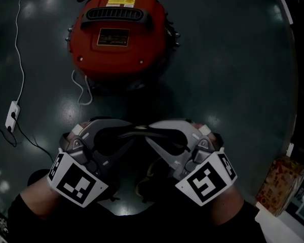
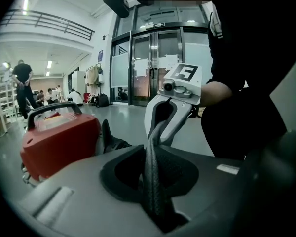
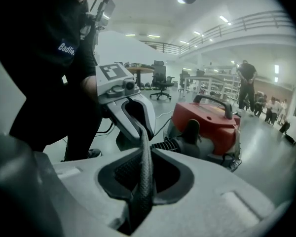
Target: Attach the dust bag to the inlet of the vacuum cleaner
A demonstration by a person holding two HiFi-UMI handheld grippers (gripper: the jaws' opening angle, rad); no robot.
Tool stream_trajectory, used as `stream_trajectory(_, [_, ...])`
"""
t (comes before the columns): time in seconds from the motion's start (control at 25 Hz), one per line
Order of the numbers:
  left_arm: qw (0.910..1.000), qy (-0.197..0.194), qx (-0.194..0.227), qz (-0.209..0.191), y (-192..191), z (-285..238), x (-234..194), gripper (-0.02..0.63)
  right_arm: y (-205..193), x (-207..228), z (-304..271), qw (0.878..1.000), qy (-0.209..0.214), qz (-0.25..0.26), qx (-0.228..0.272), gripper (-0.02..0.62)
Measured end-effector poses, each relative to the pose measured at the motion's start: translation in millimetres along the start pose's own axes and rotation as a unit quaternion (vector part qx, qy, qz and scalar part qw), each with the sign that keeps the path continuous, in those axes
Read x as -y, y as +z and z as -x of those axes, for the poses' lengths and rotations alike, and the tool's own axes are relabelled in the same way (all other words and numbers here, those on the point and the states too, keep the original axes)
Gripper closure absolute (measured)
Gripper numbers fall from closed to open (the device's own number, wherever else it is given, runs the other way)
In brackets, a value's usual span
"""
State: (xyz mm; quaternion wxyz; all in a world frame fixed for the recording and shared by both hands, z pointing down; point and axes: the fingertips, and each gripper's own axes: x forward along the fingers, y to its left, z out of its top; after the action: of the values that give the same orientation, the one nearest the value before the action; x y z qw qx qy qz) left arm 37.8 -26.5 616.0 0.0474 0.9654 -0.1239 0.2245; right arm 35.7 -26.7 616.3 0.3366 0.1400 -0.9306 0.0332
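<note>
— Red plastic, that's the vacuum cleaner; it stands on the dark floor, black handle on top. Where are the claws?

— Both on the near side of the vacuum cleaner, apart from it, tips meeting nose to nose. The left claw is clamped on a black textured band. The right claw is clamped on the same band, which runs straight from 1 to the other.

— Is that band the dust bag?

— It looks like its edge, but I cannot tell for sure; whatever hangs under the 2 claws is lost in shadow.

— Anything touching the vacuum cleaner?

— A ribbed black hose lies against its base on the side facing the claws. A white cable trails along the floor left of the vacuum cleaner and ends at a white plug block. Neither claw touches the machine.
</note>
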Motion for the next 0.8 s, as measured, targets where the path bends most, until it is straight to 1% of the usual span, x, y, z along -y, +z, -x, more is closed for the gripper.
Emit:
stream_trajectory(0.2, [0.9996,0.003,-0.012,-0.024,-6.2,-10.0,-14.0,0.549,-9.2,14.5,-7.5,1.000,-0.010,0.009,-0.021,0.555])
stream_trajectory(0.28, [0.9995,-0.001,-0.015,-0.029,-6.6,-12.9,-16.5,0.551,-10.8,18.8,-8.7,1.000,-0.012,0.011,-0.023,0.554])
stream_trajectory(0.44, [0.9996,-0.015,-0.009,-0.021,-5.4,-12.4,-19.0,0.548,-11.7,23.0,-10.9,1.000,0.000,0.010,-0.021,0.547])
stream_trajectory(0.52, [0.9997,-0.015,-0.005,-0.018,-3.9,-9.0,-23.1,0.514,-9.9,23.3,-11.0,1.000,0.005,0.008,-0.019,0.545])
stream_trajectory(0.6, [0.9996,-0.017,-0.004,-0.021,-3.6,-4.7,-26.4,0.505,-5.8,23.6,-11.7,1.000,0.004,0.009,-0.014,0.546])
stream_trajectory(0.64, [0.9995,-0.021,-0.004,-0.024,-4.2,-3.1,-26.6,0.512,-4.4,23.9,-12.5,1.000,0.003,0.011,-0.013,0.546])
stream_trajectory(0.72, [0.9990,-0.030,-0.007,-0.031,-6.0,-1.6,-25.0,0.547,-3.4,24.3,-14.1,1.000,0.001,0.010,-0.011,0.546])
stream_trajectory(0.8, [0.9985,-0.037,-0.012,-0.038,-7.1,0.1,-24.1,0.557,-3.5,23.6,-14.7,1.000,0.002,0.005,-0.010,0.545])
